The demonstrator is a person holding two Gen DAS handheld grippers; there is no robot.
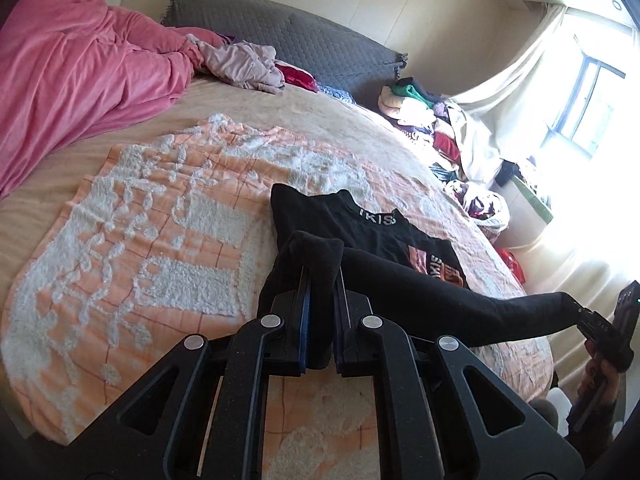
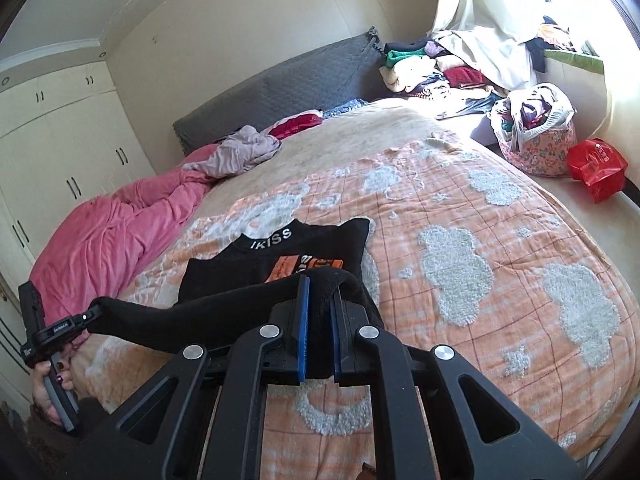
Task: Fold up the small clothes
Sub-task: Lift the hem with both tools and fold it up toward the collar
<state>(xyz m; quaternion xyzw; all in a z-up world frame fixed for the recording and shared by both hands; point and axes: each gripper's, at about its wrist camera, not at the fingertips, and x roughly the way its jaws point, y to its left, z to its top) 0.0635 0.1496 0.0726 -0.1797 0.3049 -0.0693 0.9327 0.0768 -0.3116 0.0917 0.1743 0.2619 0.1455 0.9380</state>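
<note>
Bedroom, bed (image 2: pixel 360 148) under an orange-and-white quilt (image 2: pixel 500 248). Near its foot edge, black "IKISS" shirt (image 2: pixel 280 256), hem lifted taut. Left gripper (image 1: pixel 320 276) and right gripper (image 2: pixel 318 292) each clenched on a hem corner. Pink duvet (image 1: pixel 80 80) along one side, clothes pile (image 2: pixel 436 68) by the headboard corner. Print half hidden.

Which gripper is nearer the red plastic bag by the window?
Right. The right gripper holds the black shirt at the end on the red plastic bag's side; the left gripper grips the other end, toward the pink duvet.
</note>
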